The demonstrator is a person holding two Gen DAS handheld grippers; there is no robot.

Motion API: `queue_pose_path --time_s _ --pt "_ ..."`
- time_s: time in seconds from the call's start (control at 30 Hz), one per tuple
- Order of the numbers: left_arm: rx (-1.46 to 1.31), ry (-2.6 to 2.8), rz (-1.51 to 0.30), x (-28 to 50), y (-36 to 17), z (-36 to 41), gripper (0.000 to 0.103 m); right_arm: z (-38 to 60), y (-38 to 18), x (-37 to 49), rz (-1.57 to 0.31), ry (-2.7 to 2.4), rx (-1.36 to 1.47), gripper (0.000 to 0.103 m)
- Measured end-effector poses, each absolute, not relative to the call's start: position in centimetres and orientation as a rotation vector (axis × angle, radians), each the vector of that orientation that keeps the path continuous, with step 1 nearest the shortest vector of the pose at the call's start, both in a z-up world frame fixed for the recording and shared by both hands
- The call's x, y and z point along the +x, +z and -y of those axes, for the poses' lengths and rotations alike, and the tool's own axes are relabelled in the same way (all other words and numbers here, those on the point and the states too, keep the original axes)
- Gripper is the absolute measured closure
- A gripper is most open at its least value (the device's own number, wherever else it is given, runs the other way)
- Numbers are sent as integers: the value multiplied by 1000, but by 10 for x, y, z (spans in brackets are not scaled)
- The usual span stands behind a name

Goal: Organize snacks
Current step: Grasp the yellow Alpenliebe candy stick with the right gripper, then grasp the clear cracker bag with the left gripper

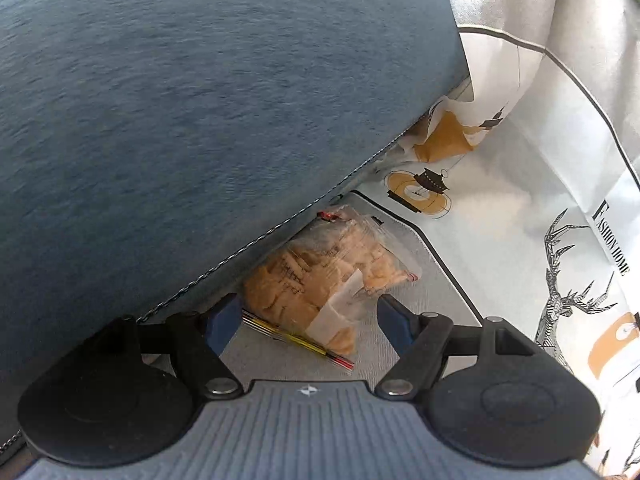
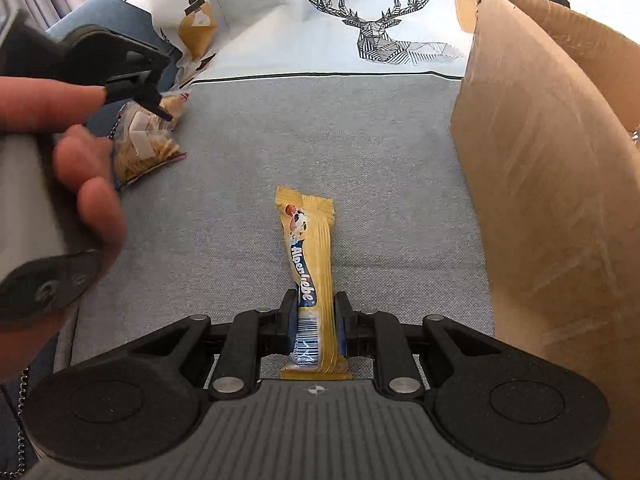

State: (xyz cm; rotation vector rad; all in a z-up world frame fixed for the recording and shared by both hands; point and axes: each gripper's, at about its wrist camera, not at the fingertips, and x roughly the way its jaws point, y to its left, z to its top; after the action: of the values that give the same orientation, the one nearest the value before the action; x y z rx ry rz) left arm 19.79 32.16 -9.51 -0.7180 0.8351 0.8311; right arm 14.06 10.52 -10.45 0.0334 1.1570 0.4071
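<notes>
A clear bag of pale yellow chips (image 1: 320,276) lies on the grey cloth, half tucked under a blue cushion (image 1: 180,120). My left gripper (image 1: 310,318) stands open just short of the bag, one finger on each side of its near end, with nothing pressed between the pads. In the right wrist view the same bag of chips (image 2: 144,144) lies at the left, and the left gripper (image 2: 136,80) hangs above it in a person's hand (image 2: 68,152). My right gripper (image 2: 316,320) is shut on a yellow Alpenliebe candy stick (image 2: 310,256), which points away over the cloth.
A brown cardboard box (image 2: 540,200) stands open at the right, close to the candy stick. A white cloth with a deer print (image 2: 384,28) covers the back. The grey cloth (image 2: 320,140) spreads between the bag and the box. A white printed pillow (image 1: 500,60) leans beside the blue cushion.
</notes>
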Motion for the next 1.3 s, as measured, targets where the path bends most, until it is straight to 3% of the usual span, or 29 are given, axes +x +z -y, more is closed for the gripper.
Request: queue_pose_path --time_s 0.23,0.47,0.53,0.87,1.3 --pt "-652 842 -821 212 -102 -320 24 -100 -104 144 -1172 439 54 84" --pt "-529 820 -829 214 -99 -307 51 -99 -102 145 -1171 450 49 84" --pt "-521 800 -832 213 -96 -305 54 -99 -102 146 -1175 449 56 84" --pt "-607 644 -862 189 -71 -298 58 -104 -99 146 -1180 478 42 84" --pt "-462 424 -927 98 -45 -257 58 -92 -85 139 -1165 497 44 84"
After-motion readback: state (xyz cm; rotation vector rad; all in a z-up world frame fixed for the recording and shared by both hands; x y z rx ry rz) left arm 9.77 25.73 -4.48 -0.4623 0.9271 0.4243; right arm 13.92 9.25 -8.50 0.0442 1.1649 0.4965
